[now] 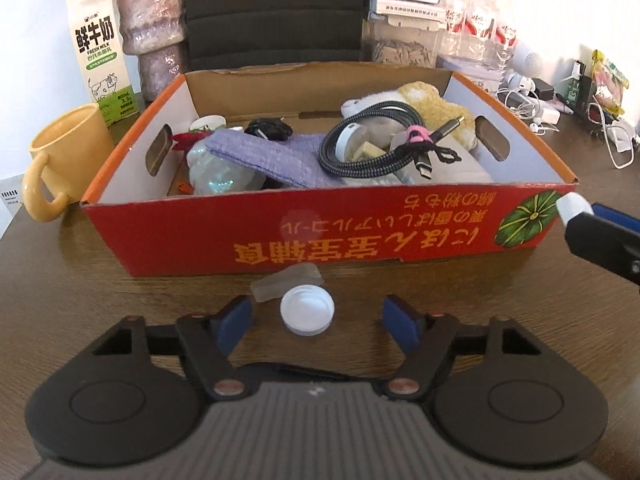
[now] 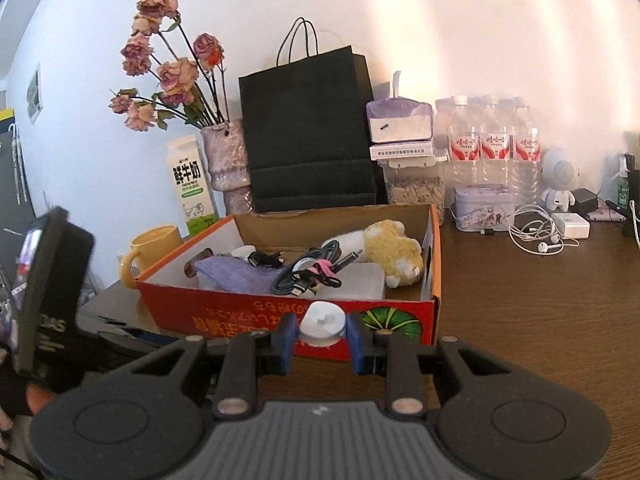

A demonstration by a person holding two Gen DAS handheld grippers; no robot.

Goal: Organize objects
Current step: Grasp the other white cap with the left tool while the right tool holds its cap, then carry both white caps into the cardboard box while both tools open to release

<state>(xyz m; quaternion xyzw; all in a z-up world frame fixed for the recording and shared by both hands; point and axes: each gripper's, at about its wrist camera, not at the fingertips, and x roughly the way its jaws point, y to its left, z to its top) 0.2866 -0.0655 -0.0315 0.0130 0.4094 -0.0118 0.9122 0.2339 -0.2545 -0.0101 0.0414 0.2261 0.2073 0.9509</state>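
A red cardboard box (image 1: 320, 236) stands on the brown table and holds a coiled cable (image 1: 380, 148), a purple cloth (image 1: 272, 156), a plush toy (image 1: 424, 104) and other small things. A white cap (image 1: 307, 309) lies on the table between the open fingers of my left gripper (image 1: 316, 322), next to a clear plastic scrap (image 1: 286, 282). My right gripper (image 2: 322, 338) is shut on a small white bottle (image 2: 322, 322) held in front of the box's near wall (image 2: 280, 316); its white tip also shows in the left wrist view (image 1: 572, 206).
A yellow mug (image 1: 66, 158), a milk carton (image 1: 102, 54) and a flower vase (image 1: 154, 36) stand left of the box. A black paper bag (image 2: 308, 136), water bottles (image 2: 492, 148), earphones (image 2: 540, 236) and chargers line the back right.
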